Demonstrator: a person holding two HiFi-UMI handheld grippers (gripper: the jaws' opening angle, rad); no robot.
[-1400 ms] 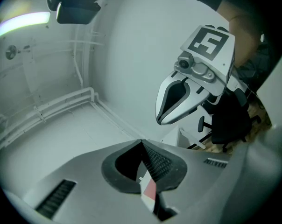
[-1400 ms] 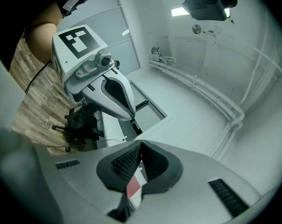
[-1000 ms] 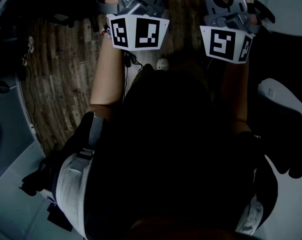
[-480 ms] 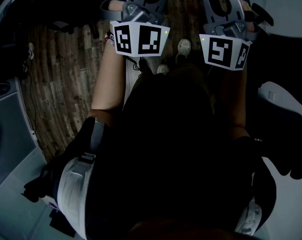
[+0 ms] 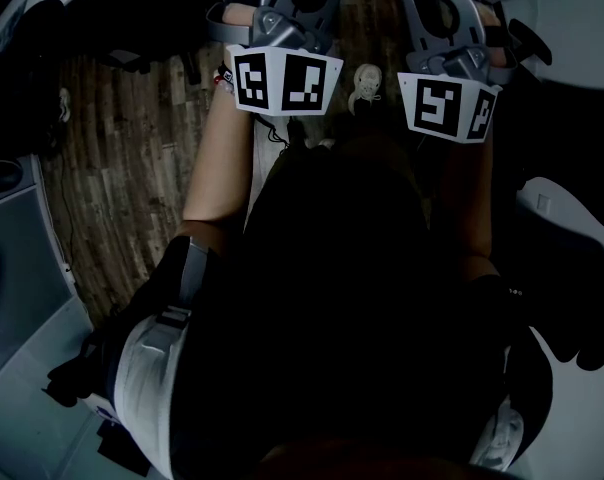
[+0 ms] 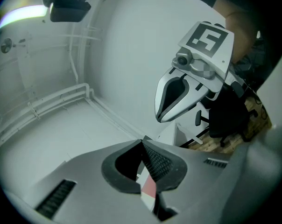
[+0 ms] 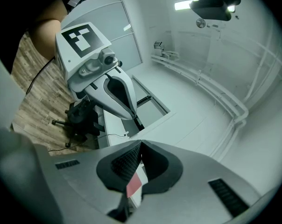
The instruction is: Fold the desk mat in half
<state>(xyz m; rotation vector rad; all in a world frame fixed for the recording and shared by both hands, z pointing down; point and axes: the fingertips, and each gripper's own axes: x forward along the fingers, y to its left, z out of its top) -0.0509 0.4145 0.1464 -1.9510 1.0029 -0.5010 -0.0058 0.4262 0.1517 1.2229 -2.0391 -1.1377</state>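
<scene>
down on the wood floor (image 5: pixel 122 168): one pale shoe (image 5: pixel 367 83) shows between the two marker cubes, just past the person's dark front.
left gripper (image 6: pixel 142 142): held out level on the person's left, with a bare forearm (image 5: pixel 214 168) running back from it. its jaws are pressed together and the tips meet.
right gripper (image 7: pixel 141 143): level alongside the other, near it but not touching. its jaws are pressed together at the tips too.
behind the tips: each gripper view shows a small pink and white sliver low in the gap. i cannot tell what it is.
desk mat: i cannot pick it out in any view, so i cannot tell where it lies.
room: a black office chair (image 7: pixel 80 120) stands on the wood, with pale walls around.
</scene>
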